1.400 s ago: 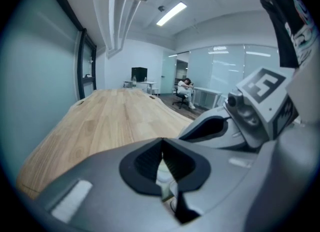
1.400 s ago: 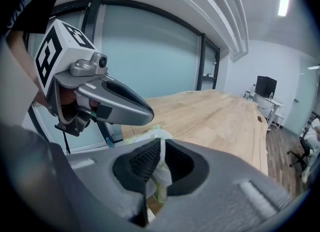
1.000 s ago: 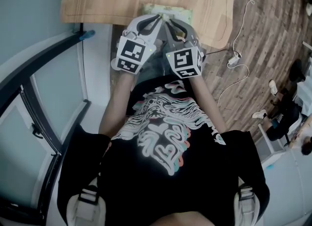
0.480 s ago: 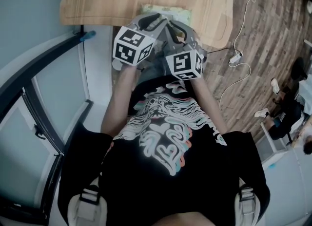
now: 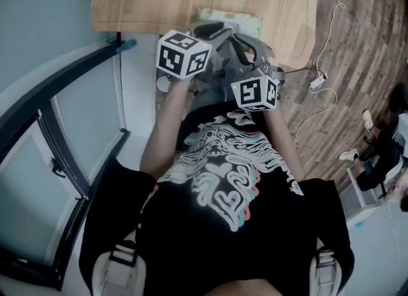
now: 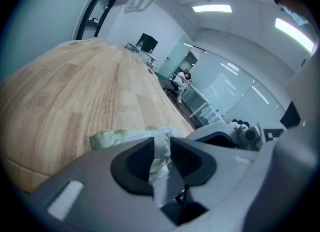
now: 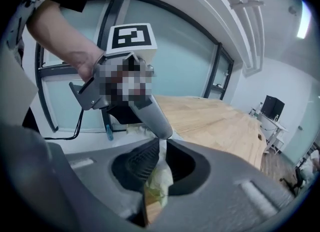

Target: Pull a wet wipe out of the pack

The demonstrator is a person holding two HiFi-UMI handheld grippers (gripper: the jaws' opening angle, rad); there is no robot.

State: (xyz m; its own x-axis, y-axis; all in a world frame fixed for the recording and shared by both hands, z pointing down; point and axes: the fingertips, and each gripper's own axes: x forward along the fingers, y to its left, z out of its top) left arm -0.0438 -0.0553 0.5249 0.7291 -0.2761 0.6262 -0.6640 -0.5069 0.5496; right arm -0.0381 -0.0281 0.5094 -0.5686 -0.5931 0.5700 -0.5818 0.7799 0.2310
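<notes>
From your head camera, the wooden table (image 5: 191, 1) is on the far side. The green pack (image 5: 231, 16) lies at its near edge. Both your grippers reach up to the pack. The left gripper (image 5: 215, 32) is on the left, and the right gripper (image 5: 241, 38) is just beside it on the right.

In the left gripper view, your left gripper (image 6: 162, 141) has just been opening its jaws. They stand a little apart and squeeze nothing. A crinkly white bit shows in the gap between them. The pack (image 6: 120, 137) lies flat on the table (image 6: 75, 91), just past the jaw tips.

In the right gripper view, your right gripper (image 7: 159, 145) has its jaws closed tight. They pinch a soft white and green bit of the pack (image 7: 159, 178). The tip of the left gripper sits very close, just past these jaws. You cannot tell if it touches them.
</notes>
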